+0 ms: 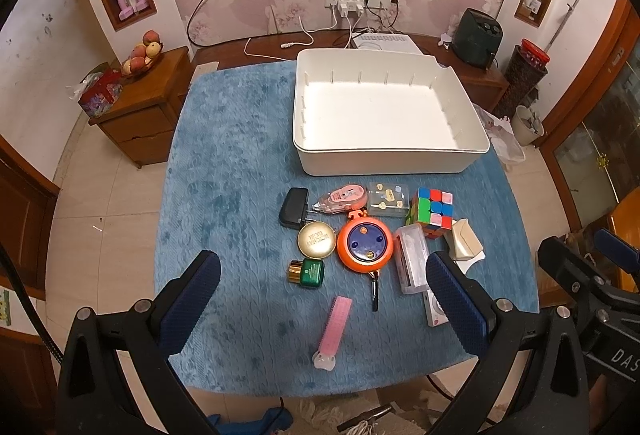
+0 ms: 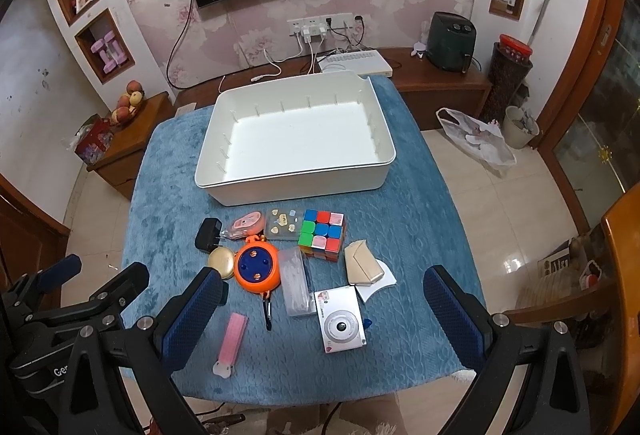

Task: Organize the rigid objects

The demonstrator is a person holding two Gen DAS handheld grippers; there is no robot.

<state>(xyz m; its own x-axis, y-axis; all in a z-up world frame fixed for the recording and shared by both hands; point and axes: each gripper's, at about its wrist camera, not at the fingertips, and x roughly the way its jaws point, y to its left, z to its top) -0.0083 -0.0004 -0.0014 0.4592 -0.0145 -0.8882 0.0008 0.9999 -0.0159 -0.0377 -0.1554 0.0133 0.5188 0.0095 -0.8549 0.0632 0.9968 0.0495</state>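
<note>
An empty white bin (image 1: pixel 472 151) (image 2: pixel 208 163) stands at the far side of the blue-covered table (image 1: pixel 224 163) (image 2: pixel 420 203). Several small objects lie in front of it: a colour cube (image 1: pixel 431 209) (image 2: pixel 323 234), an orange round reel (image 1: pixel 365 244) (image 2: pixel 256 268), a black charger (image 1: pixel 294 207), a gold tin (image 1: pixel 316 240), a green jar (image 1: pixel 308 273), a pink comb (image 1: pixel 335 327) (image 2: pixel 232 343), a clear case (image 1: pixel 411 263) (image 2: pixel 295 287), a white camera (image 2: pixel 341 319). My left gripper (image 1: pixel 324 275) and right gripper (image 2: pixel 326 289) are open and empty, above the table's near edge.
A wooden cabinet (image 1: pixel 140 115) with a fruit bowl (image 1: pixel 142 55) stands left of the table. A low TV bench with a black appliance (image 2: pixel 450 41) runs behind it. A plastic bag (image 2: pixel 476 139) and a bucket (image 2: pixel 520 127) sit on the floor at right.
</note>
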